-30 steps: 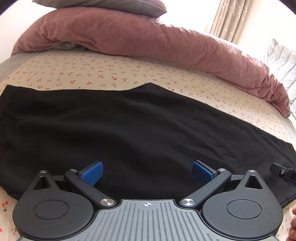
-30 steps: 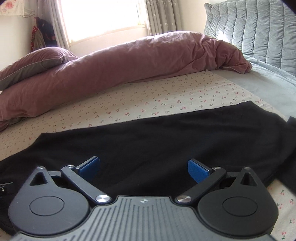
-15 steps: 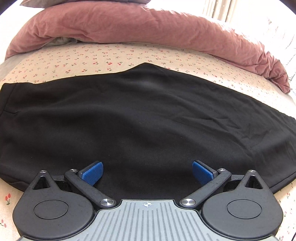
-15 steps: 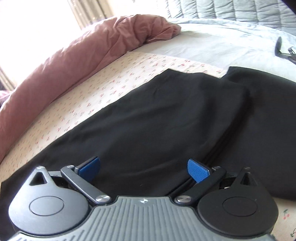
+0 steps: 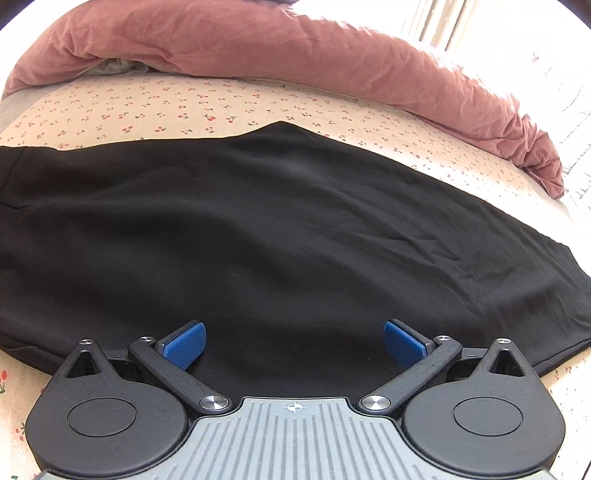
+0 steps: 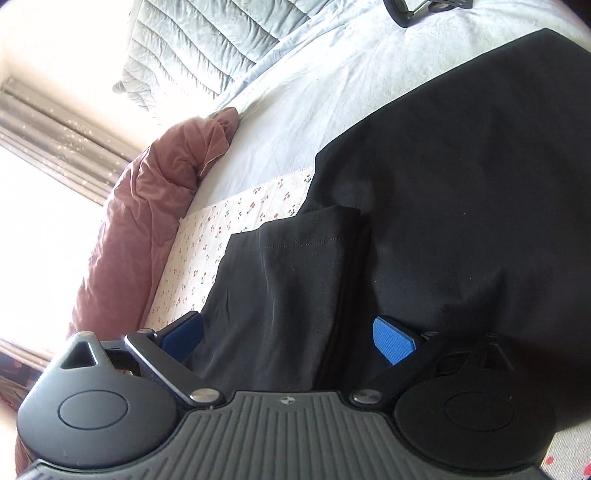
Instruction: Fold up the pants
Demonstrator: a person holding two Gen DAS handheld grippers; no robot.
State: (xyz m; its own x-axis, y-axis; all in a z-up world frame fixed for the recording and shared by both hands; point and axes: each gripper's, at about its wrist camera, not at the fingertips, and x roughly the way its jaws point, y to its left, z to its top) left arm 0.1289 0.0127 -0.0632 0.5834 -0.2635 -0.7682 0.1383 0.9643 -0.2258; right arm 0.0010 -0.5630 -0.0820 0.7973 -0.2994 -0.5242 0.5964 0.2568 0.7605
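Note:
Black pants [image 5: 280, 229] lie flat across the cherry-print bed sheet [image 5: 155, 110], folded lengthwise. My left gripper [image 5: 293, 343] is open and empty, low over the near edge of the pants around their middle. In the right wrist view the view is rolled sideways; my right gripper [image 6: 288, 338] is open with the hemmed leg end of the pants [image 6: 291, 273] between its blue pads [image 6: 391, 341]. The jaws are apart, not clamped on the cloth.
A rolled mauve duvet [image 5: 295, 48] lies along the far side of the bed, also in the right wrist view [image 6: 147, 221]. A grey quilted headboard [image 6: 207, 48] and pale blue sheet [image 6: 314, 110] are beyond the leg ends. A dark object [image 6: 424, 7] lies on that sheet.
My right gripper has swung to the right and rolled sideways, coming onto the leg hems. My left gripper has tilted down and edged closer over the pants. Both stayed open.

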